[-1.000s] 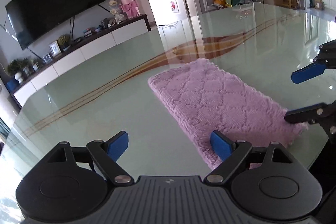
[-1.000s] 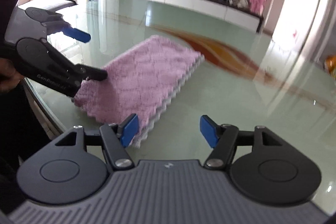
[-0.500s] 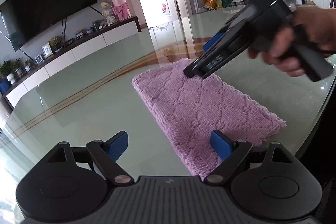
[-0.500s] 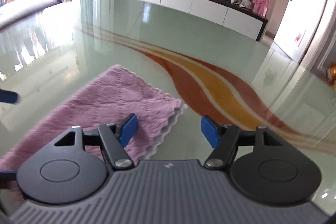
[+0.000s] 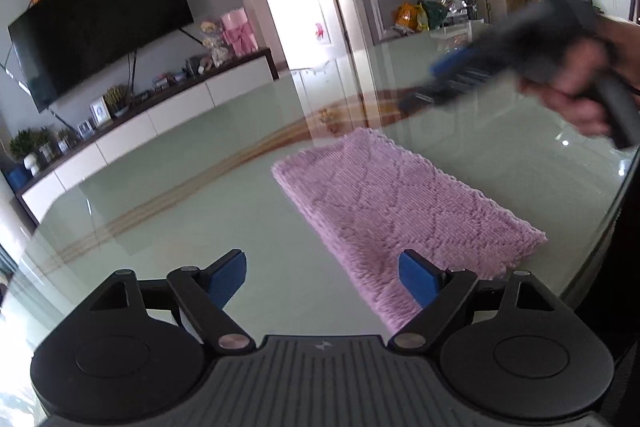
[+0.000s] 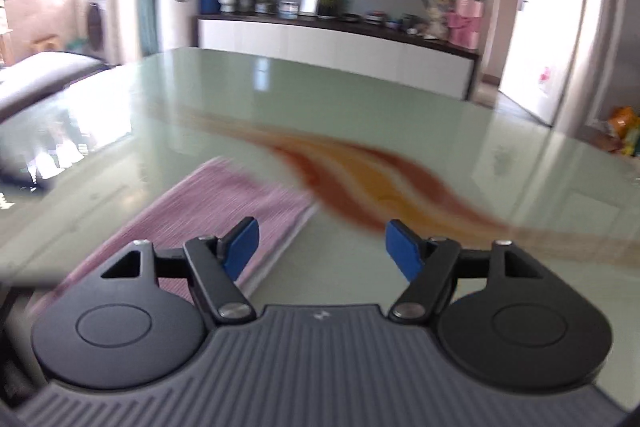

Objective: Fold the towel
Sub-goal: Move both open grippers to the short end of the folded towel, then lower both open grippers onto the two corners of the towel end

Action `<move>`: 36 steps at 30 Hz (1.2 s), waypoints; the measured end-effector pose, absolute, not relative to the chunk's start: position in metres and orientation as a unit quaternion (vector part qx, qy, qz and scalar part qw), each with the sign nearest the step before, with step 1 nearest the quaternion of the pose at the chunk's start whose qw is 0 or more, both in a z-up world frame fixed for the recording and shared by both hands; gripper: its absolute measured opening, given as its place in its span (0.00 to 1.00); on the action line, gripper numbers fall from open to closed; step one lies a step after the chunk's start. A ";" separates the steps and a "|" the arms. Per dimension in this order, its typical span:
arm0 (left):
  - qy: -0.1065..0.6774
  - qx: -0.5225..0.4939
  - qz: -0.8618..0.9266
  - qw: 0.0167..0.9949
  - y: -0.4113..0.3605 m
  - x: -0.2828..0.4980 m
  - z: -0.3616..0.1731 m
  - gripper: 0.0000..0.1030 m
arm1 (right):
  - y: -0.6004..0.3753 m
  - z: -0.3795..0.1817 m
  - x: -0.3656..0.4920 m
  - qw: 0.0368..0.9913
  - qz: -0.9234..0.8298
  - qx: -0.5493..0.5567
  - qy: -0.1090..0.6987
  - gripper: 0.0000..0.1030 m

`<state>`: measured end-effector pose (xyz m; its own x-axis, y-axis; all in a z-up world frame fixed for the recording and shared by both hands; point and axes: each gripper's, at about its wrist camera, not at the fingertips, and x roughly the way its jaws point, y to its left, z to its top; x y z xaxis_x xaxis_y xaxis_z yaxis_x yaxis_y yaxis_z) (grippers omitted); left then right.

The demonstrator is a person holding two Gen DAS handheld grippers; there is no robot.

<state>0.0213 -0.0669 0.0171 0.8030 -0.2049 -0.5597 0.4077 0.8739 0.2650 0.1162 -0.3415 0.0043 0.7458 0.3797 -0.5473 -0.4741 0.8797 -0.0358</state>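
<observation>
A pink towel (image 5: 404,203) lies folded into a long rectangle on the glass table (image 5: 200,227). My left gripper (image 5: 322,277) is open and empty, just above the table at the towel's near left corner. In the left wrist view my right gripper (image 5: 440,83) is blurred, held in a hand above the towel's far end. In the right wrist view my right gripper (image 6: 322,247) is open and empty above the towel's (image 6: 224,211) far right corner.
The table has a curved orange and brown stripe (image 6: 380,179) beyond the towel. Its rounded near edge (image 5: 608,235) runs close to the towel's right end. A TV cabinet (image 5: 160,115) and a doorway stand beyond the table.
My right gripper has lifted off the towel's far end and moved up and away over the table. My left gripper has pulled back a little. The towel stays folded.
</observation>
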 end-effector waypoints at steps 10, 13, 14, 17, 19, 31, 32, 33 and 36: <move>0.314 0.138 -0.216 0.914 -0.062 0.004 0.011 0.42 | -0.340 -0.003 0.046 0.917 0.225 -0.030 0.327 0.38; 0.326 0.139 -0.230 0.906 -0.067 0.005 0.007 0.39 | -0.331 -0.007 0.040 0.909 0.244 -0.034 0.336 0.38; 0.329 0.142 -0.232 0.904 -0.068 0.007 0.006 0.39 | -0.329 -0.008 0.039 0.907 0.248 -0.035 0.338 0.38; 0.337 0.143 -0.235 0.900 -0.069 0.009 0.002 0.39 | -0.323 -0.010 0.031 0.903 0.255 -0.038 0.343 0.38; 0.343 0.144 -0.238 0.897 -0.070 0.010 0.000 0.39 | -0.320 -0.010 0.028 0.901 0.262 -0.040 0.343 0.38; 0.347 0.142 -0.243 0.895 -0.071 0.013 -0.001 0.28 | -0.313 -0.016 0.030 0.899 0.260 -0.069 0.344 0.32; 0.347 0.142 -0.245 0.894 -0.072 0.012 -0.001 0.26 | -0.314 -0.016 0.030 0.899 0.260 -0.069 0.345 0.29; 0.347 0.142 -0.245 0.894 -0.074 0.010 -0.001 0.24 | -0.314 -0.016 0.030 0.899 0.259 -0.069 0.346 0.26; 0.347 0.142 -0.245 0.894 -0.076 0.009 -0.001 0.22 | -0.314 -0.015 0.030 0.897 0.262 -0.079 0.347 0.25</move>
